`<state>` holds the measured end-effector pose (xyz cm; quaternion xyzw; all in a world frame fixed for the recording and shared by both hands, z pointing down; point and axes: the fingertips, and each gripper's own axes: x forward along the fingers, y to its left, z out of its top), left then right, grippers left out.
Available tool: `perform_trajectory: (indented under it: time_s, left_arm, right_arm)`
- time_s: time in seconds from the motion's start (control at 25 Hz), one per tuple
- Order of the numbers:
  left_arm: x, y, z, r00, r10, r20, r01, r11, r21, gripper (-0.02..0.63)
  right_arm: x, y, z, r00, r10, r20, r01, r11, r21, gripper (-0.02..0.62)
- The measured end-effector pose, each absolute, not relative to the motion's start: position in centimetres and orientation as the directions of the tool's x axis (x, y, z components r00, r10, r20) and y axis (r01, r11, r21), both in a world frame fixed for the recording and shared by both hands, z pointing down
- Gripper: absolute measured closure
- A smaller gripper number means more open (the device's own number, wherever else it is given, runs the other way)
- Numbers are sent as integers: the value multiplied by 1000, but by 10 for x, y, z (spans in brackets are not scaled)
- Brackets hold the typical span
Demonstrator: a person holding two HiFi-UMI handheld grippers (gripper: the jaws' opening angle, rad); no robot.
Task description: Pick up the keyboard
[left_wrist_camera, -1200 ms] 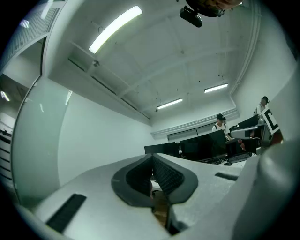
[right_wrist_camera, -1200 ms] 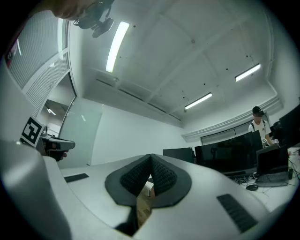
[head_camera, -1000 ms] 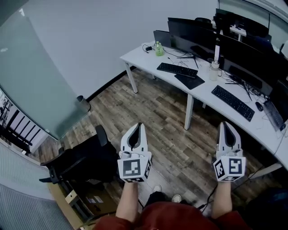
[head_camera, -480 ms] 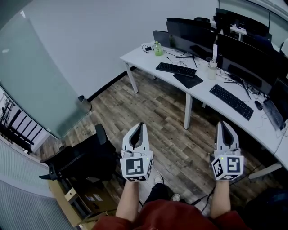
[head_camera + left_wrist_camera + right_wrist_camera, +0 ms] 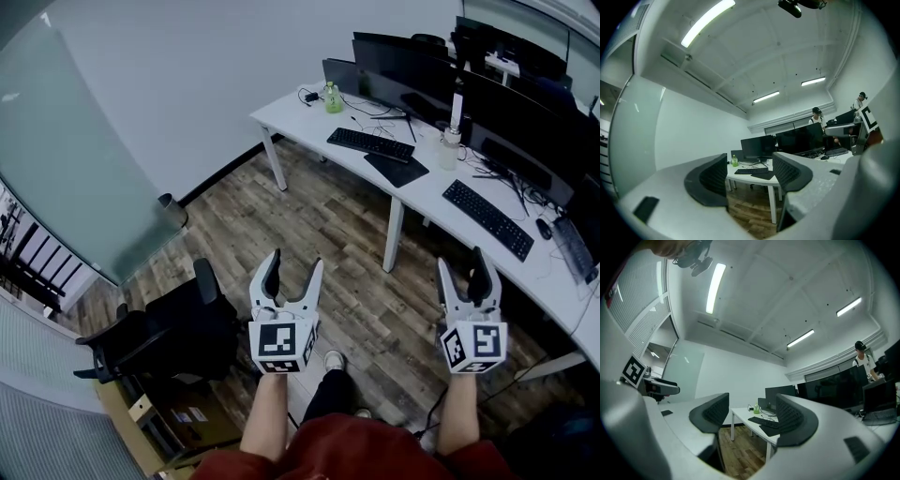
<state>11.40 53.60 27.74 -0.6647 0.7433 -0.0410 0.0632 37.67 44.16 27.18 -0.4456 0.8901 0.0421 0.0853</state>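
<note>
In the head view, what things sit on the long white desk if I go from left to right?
green bottle → first black keyboard → pale cup → second black keyboard → dark mouse

1. There are two black keyboards on the long white worktop [image 5: 286, 117]. Honestly can't tell which one is meant.
2. The first keyboard [image 5: 369, 143] is slim, dark and lying flat near the worktop's left end. Its long side runs roughly along the front edge. A dark mat [image 5: 396, 169] sits just beside it, toward that edge.
3. The second keyboard [image 5: 487, 213] looks the same and is also flat. It's further right on the same worktop, well apart from the first, with a mouse [image 5: 545, 226] near its far end.
</note>
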Motion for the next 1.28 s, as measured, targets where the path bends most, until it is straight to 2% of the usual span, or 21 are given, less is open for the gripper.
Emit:
perform_trajectory:
  time_s: [0.2, 0.32, 0.52, 1.0, 1.28]
  left_arm:
    - [87, 496, 288, -87, -996, -24, -988, 89, -129, 271]
    - [65, 467, 289, -90, -996, -30, -987, 93, -129, 265]
    - [23, 415, 289, -113, -992, -58, -980, 120, -161, 267]
    - [-95, 306, 314, -117, -993, -22, -987, 118, -107, 267]
    - [-136, 266, 316, -102, -995, -19, -990, 104, -93, 267]
  right_arm:
    - [352, 402, 278, -571, -802, -177, -815, 579, 6, 234]
    - [333, 375, 281, -563, -809, -169, -822, 570, 10, 222]
    - [296, 327, 281, -558, -809, -185, -826, 563, 30, 224]
    - [191, 218, 303, -537, -838, -96, -844, 533, 68, 224]
    - [147, 182, 305, -546, -834, -74, -837, 543, 65, 224]
